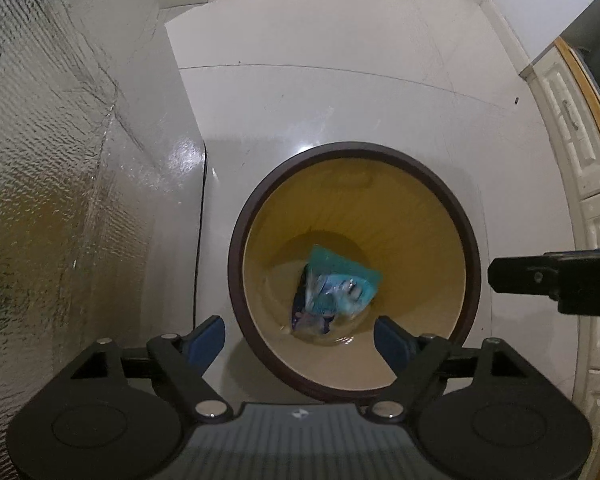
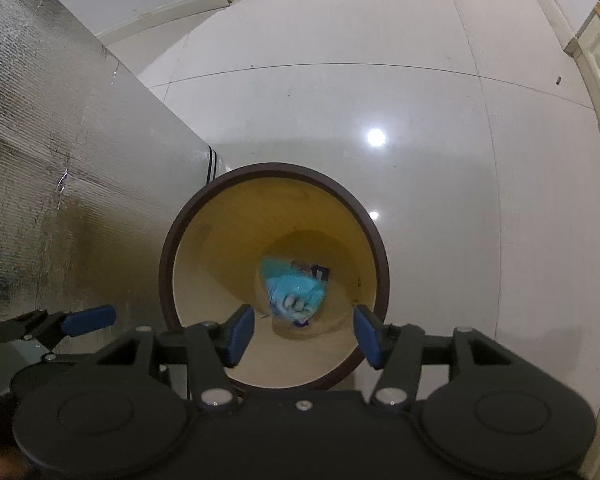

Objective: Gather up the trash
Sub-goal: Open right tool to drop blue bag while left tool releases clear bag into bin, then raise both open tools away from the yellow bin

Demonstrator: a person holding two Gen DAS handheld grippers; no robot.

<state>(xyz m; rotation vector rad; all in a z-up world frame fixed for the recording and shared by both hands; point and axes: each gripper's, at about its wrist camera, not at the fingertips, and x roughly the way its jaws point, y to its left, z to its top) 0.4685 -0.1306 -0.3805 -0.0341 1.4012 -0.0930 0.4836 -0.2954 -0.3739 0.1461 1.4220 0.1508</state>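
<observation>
Floor point(image 1: 340, 92): pale glossy tiles, lying under everything, reflecting ceiling lights as bright spots in the right wrist view.
Foil-faced panel point(image 1: 52, 160): standing upright along the left side of the floor, showing a dimpled silver surface, reaching almost to the bin's left rim.
White cabinet fronts point(image 1: 572, 132): running along the right edge of the floor, carrying a wooden top edge.
Trash bin point(image 1: 256, 208): round, sitting on the floor just beside the panel's corner; showing a dark brown rim and a tan-yellow inner wall; seen from almost straight above in both views.
Trash point(image 1: 336, 288): crumpled blue and teal wrappers with a dark packet among them, lying at the bottom of the bin, nearer its right side in the left wrist view; number of pieces impossible to tell.
Left gripper point(image 1: 300, 336): hovering above the near rim of the bin, spread wide, carrying nothing; blue pads point(image 1: 206, 340) standing well apart, one outside the bin's left rim, the other over its opening.
Right gripper point(image 2: 304, 332): hanging over the near part of the bin's mouth, likewise spread wide and carrying nothing; blue fingertips point(image 2: 242, 332) framing the trash far below, touching neither the trash nor the rim.
Relation of the two tools: sitting side by side above the bin, the left one showing at the lower left of the right wrist view, the right one's black body poking in at the right edge of the left wrist view.
</observation>
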